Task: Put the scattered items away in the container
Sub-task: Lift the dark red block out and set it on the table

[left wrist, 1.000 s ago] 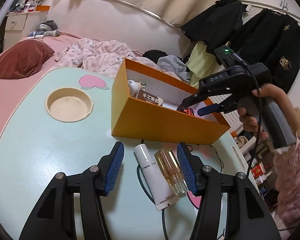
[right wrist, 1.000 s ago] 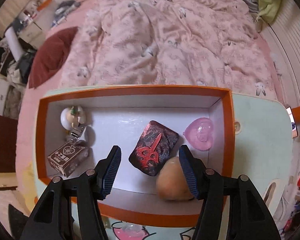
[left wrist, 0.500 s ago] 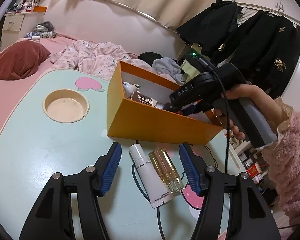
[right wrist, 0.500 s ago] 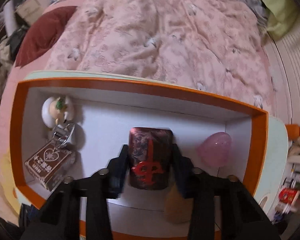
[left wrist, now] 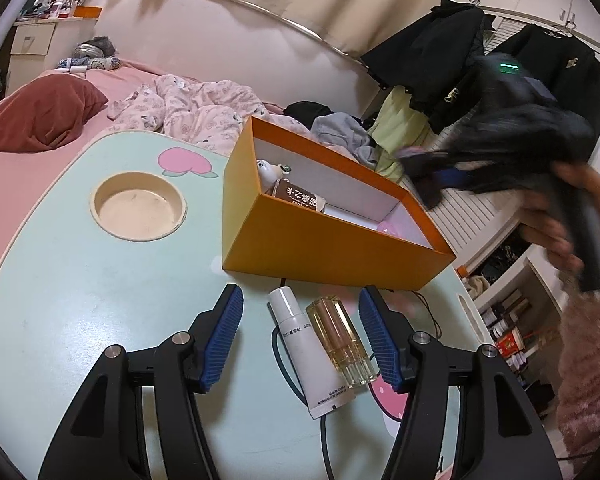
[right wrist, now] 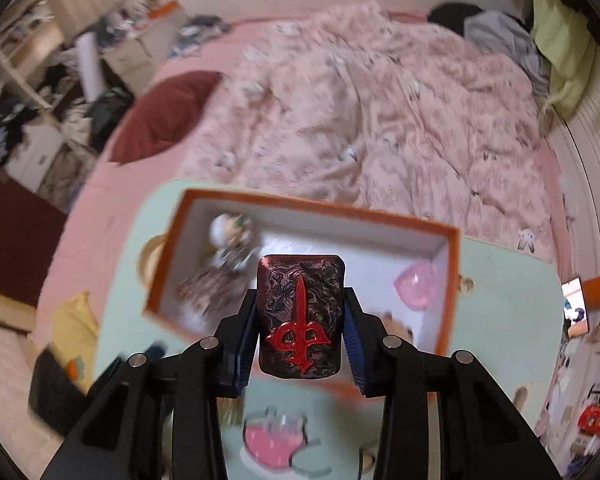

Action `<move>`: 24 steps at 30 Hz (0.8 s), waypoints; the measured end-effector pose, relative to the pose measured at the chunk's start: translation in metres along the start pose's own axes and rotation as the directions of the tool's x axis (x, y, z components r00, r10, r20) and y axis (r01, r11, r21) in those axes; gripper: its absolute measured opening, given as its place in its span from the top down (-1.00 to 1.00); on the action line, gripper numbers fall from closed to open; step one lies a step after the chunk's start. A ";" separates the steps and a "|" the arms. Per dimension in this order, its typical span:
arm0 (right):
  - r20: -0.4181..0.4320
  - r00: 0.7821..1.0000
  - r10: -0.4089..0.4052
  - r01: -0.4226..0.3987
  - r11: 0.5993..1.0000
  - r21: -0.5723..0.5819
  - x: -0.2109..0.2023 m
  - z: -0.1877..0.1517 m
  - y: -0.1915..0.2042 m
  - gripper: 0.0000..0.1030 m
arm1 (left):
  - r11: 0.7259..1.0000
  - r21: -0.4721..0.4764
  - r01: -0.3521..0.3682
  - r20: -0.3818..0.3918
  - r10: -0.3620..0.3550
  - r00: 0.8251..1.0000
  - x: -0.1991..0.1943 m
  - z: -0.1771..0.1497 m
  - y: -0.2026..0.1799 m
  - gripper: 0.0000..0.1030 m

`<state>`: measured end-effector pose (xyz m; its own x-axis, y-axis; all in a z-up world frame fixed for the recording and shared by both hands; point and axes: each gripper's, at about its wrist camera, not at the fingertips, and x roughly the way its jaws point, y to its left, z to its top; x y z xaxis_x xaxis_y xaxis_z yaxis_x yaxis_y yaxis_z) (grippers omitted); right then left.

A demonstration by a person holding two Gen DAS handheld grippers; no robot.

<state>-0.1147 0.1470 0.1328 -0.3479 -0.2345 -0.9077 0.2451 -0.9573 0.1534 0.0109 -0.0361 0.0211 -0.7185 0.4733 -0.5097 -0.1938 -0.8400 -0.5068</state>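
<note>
A: Bedroom, mint-green table (left wrist: pixel 60 280) beside pink bed (right wrist: pixel 380 112). On it?
B: Orange box (left wrist: pixel 324 248), open top, white inside. Round recess (left wrist: pixel 138 210) sunk into tabletop, left of box.

A: In box?
B: White figure (left wrist: pixel 269 171) at far left end, brown card pack (left wrist: pixel 300 198) just beside it, pink heart (right wrist: pixel 416 285) at right end. Blurred in right wrist view.

A: Left gripper (left wrist: pixel 300 336)?
B: Fingers spread wide, holding nothing. Low over table, near side of box.

A: Between them?
B: White tube (left wrist: pixel 306 352) and amber bottle (left wrist: pixel 342 344), lying flat, side by side, touching or nearly. Neither touched by blue pads (left wrist: pixel 224 336). Black cable (left wrist: pixel 284 360) running under tube.

A: Right gripper (right wrist: pixel 300 328)?
B: Clamped on dark tin (right wrist: pixel 300 316), red dagger emblem on lid, pads pressed on both long sides. Held in air above box, clear of floor of box. Motion-blurred in left wrist view, up right of box.

A: Background?
B: Maroon pillow (left wrist: pixel 40 116), crumpled floral quilt (left wrist: pixel 196 108), dark jackets (left wrist: pixel 440 56) hanging at right.
</note>
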 end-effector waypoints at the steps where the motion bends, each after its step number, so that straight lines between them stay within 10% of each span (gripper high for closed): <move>1: 0.009 1.000 0.021 -0.021 1.000 -0.005 -0.007 -0.009 0.000 0.27 | 1.000 -0.001 0.000 -0.001 0.000 1.000 0.000 0.000 0.000 -0.19; 11: -0.068 0.998 -0.018 0.014 0.998 -0.062 0.020 -0.115 -0.015 0.27 | 1.000 -0.011 -0.026 -0.013 0.026 1.000 0.002 0.000 0.003 -0.19; 24: 0.018 0.999 -0.045 0.045 0.998 -0.048 0.048 -0.135 -0.036 0.24 | 0.997 0.001 -0.074 0.018 0.074 0.997 0.000 0.000 0.001 -0.19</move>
<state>-0.0180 0.1933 0.0314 -0.3745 -0.1945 -0.9066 0.2723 -0.9577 0.0930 0.0109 -0.0366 0.0203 -0.7429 0.4046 -0.5333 -0.1408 -0.8733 -0.4665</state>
